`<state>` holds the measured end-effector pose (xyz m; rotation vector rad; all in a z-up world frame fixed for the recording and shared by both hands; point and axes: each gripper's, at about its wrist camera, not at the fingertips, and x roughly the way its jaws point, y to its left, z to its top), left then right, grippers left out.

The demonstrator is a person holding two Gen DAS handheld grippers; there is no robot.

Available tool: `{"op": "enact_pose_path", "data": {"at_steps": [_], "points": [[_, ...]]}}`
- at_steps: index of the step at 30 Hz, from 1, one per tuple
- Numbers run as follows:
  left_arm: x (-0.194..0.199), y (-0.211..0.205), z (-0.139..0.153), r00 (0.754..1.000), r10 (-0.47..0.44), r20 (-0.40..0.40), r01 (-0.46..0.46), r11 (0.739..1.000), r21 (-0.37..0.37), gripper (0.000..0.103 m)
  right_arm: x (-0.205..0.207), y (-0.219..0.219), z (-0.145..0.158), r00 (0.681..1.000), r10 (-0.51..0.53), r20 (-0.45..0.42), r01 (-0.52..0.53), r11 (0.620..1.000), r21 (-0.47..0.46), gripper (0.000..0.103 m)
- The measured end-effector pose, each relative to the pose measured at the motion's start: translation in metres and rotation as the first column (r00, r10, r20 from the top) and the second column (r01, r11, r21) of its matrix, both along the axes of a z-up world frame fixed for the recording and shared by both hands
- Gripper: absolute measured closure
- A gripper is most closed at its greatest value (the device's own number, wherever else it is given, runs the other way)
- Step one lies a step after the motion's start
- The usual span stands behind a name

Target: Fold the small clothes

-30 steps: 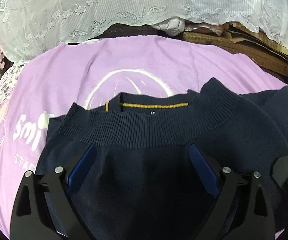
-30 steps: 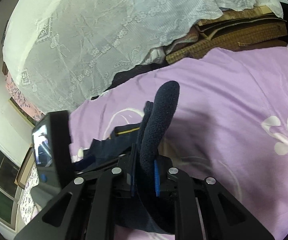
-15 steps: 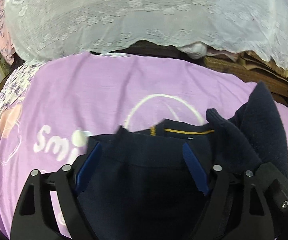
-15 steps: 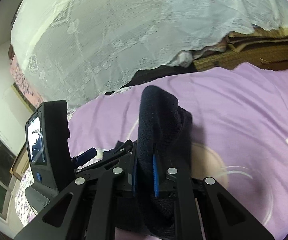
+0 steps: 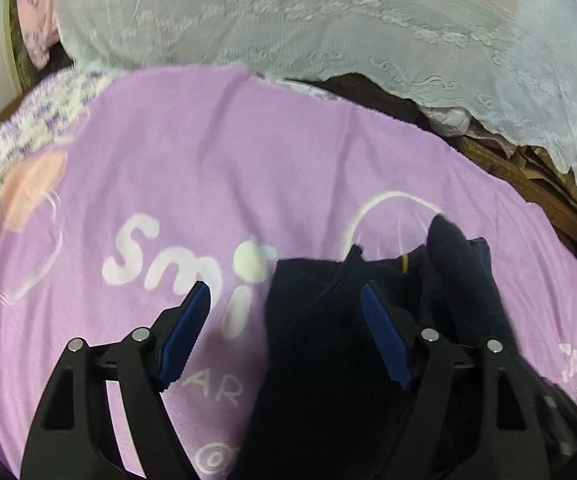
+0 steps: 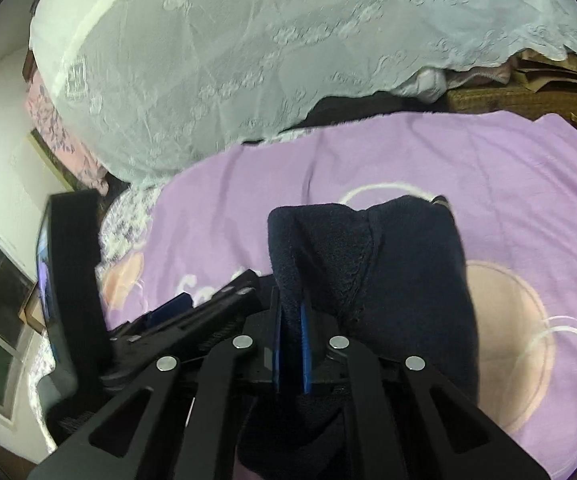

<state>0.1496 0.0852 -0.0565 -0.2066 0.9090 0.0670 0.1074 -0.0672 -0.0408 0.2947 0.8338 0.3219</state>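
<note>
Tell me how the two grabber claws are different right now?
The right gripper is pinched shut on a fold of the navy sweater; the left gripper has its jaws spread wide, pressing on nothing. The right lifts the cloth into a bunched hump; the left only has the sweater's edge lying between its fingers, over the purple blanket. Both are black with blue pads.

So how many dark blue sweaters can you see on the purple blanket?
1. The navy sweater lies bunched on the purple blanket, a fold clamped in the right gripper. More may be hidden under the white lace cover.
</note>
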Motion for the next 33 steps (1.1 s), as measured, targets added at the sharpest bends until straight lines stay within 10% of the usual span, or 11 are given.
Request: {"op": "enact_pose_path", "data": {"at_steps": [15,23,33], "points": [[-0.006,-0.003,-0.027,0.967,-0.23,-0.105,0.177,0.913,-0.368,0.025,-0.038,-0.038,0.004,0.992,0.107,0.065,-0.109,0.994,0.023,0.062],[-0.009,-0.02,-0.019,0.94,-0.326,-0.103,0.233,0.831,-0.506,0.025,-0.09,-0.066,0.015,0.974,0.149,0.174,-0.129,0.984,-0.12,0.047],[0.002,-0.055,-0.018,0.923,-0.356,-0.145,0.238,0.826,-0.511,0.025,-0.107,-0.041,-0.004,0.939,0.229,0.258,-0.108,0.905,-0.412,0.038]]}}
